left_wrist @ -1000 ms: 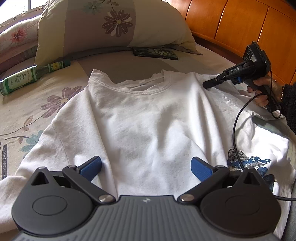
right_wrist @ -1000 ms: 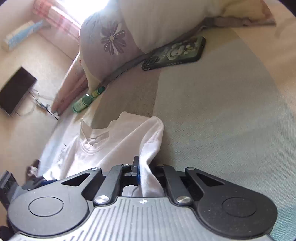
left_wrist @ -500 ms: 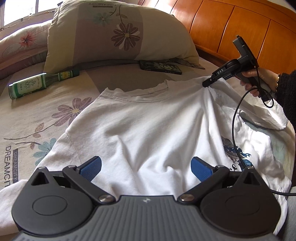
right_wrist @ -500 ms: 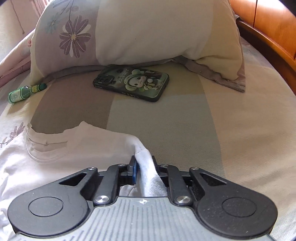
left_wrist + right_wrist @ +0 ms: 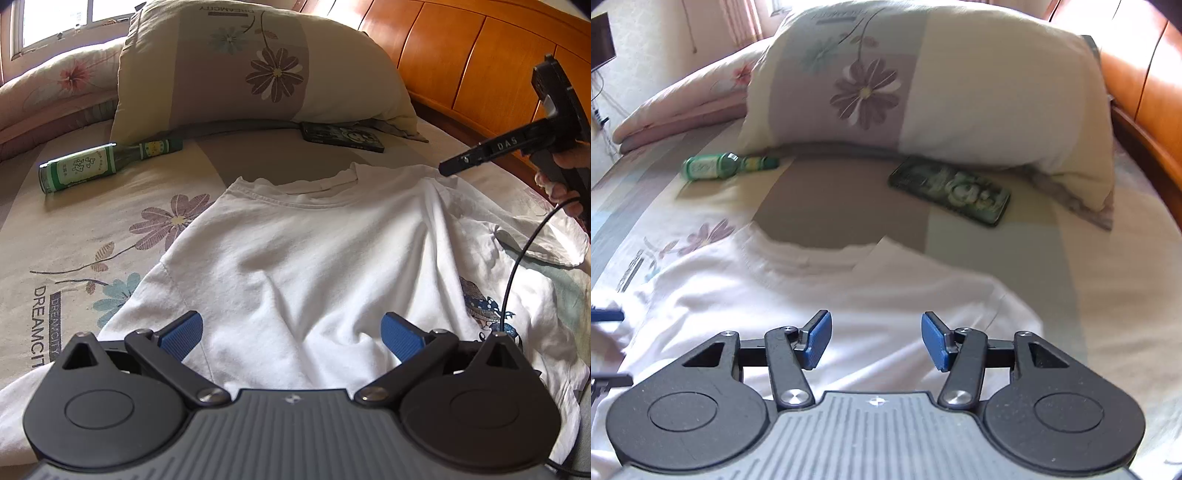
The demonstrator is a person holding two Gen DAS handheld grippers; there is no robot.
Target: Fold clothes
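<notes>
White T-shirt [image 5: 314,258] lies face-down on the bed [image 5: 92,221], collar toward the pillow [image 5: 258,62], right side folded in so the printed front shows along that edge.

My right gripper [image 5: 875,339] has just been opening; its jaws now stand about half apart with nothing between the pads, hovering over the shoulder fabric. Shoulder looks released near the collar line.

My left gripper [image 5: 291,336] hangs wide open above the lower body of the shirt, empty, pads clear of the cloth.

Judgement: the right-side fold is laid but untidy, with ridges running from shoulder to hem. Before the next fold I should flatten that panel, then take the left sleeve and shoulder. For a clean pinch I want to come down on the outer seam, catch both layers, lift only enough to clear, and carry straight across so the collar stays centred.

Bottle [image 5: 99,166] and phone [image 5: 341,134] sit beyond the collar, well apart from the shirt; no interference expected. Watch the cable [image 5: 517,266] trailing over the folded edge.
</notes>
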